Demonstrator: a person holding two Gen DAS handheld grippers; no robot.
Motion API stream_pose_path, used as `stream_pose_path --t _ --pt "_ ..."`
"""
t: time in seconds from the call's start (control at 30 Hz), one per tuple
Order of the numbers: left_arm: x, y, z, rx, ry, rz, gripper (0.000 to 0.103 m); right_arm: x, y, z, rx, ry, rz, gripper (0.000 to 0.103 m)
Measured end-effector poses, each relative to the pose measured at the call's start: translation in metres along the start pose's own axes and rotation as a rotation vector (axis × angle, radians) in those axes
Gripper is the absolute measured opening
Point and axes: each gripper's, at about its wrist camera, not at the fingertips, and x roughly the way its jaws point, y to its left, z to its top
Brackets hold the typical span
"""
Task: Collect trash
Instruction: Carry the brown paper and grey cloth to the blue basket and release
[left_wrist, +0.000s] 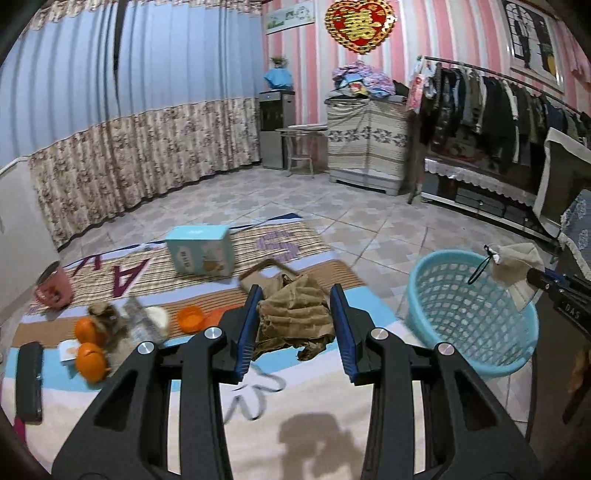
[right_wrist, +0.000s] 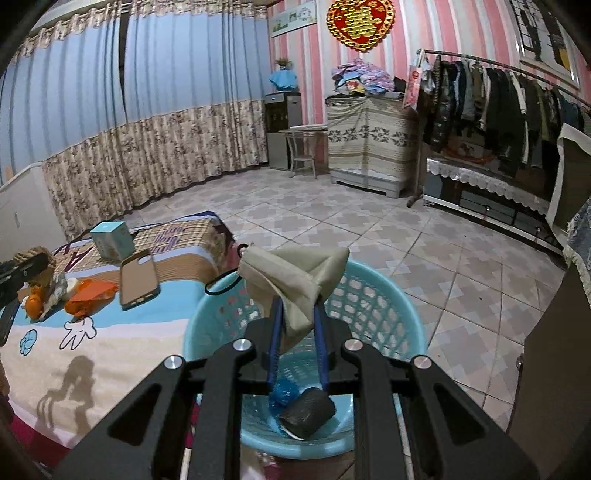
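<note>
A tiled bedroom fills both views, blue curtains (left_wrist: 110, 92) upper left and a clothes rack (left_wrist: 498, 107) upper right. A cartoon-print bedspread (left_wrist: 314, 398) covers the lower left. One turquoise laundry basket (right_wrist: 388, 295) sits beside it, bottom centre in the right wrist view. There are one blue box (left_wrist: 201, 249), one pink mug (left_wrist: 53, 286) and two oranges (left_wrist: 88, 343). The left gripper (left_wrist: 295, 306) clasps crumpled brown paper (left_wrist: 291, 314) over the bed. The right gripper (right_wrist: 297, 306) pinches a beige drawstring pouch (right_wrist: 291, 273) above the basket.
</note>
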Motion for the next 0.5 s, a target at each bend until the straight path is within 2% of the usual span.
stream_pose_path --t 0.5 --pt "0.048 -0.105 0.011 0.117 -0.004 -0.175 0.037 0.005 -0.035 -0.001 0.057 0.006 -0.066 0.017"
